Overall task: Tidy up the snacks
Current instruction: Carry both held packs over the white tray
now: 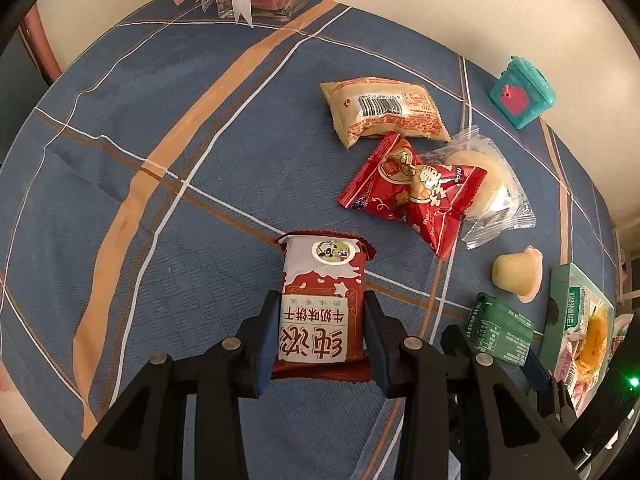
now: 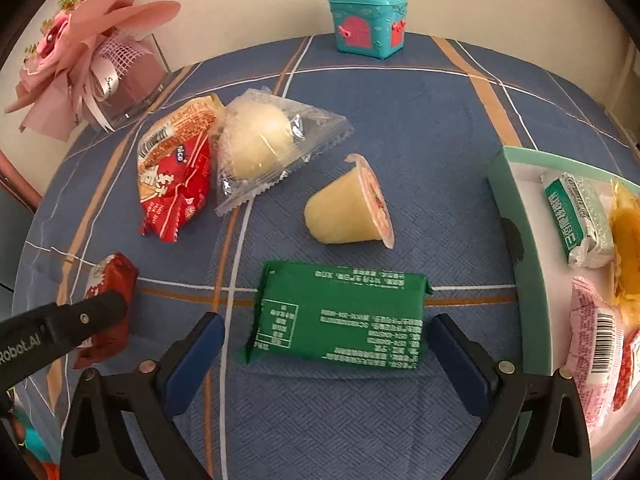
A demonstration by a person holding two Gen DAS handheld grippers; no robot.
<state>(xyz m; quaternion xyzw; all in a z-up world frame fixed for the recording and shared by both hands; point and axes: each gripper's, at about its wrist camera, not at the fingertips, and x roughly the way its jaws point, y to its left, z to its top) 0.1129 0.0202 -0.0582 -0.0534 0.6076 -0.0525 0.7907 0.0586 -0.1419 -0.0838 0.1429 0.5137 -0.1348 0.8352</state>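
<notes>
My left gripper (image 1: 322, 312) is shut on a red and white biscuit pack (image 1: 322, 300), which rests on the blue tablecloth; the pack also shows in the right wrist view (image 2: 108, 280). My right gripper (image 2: 328, 328) is open, its fingers either side of a green snack pack (image 2: 340, 312) without touching it; that pack also shows in the left wrist view (image 1: 500, 332). A yellow jelly cup (image 2: 344, 208) lies on its side beyond it. A red snack bag (image 2: 176, 188), a clear-wrapped bun (image 2: 260, 140) and a beige packet (image 1: 384, 110) lie farther back.
A green-rimmed box (image 2: 516, 216) holding several snacks stands at the right. A teal toy chest (image 2: 368, 20) sits at the far table edge. A pink flower bouquet in a clear box (image 2: 92, 60) stands at the far left. A wall runs behind the table.
</notes>
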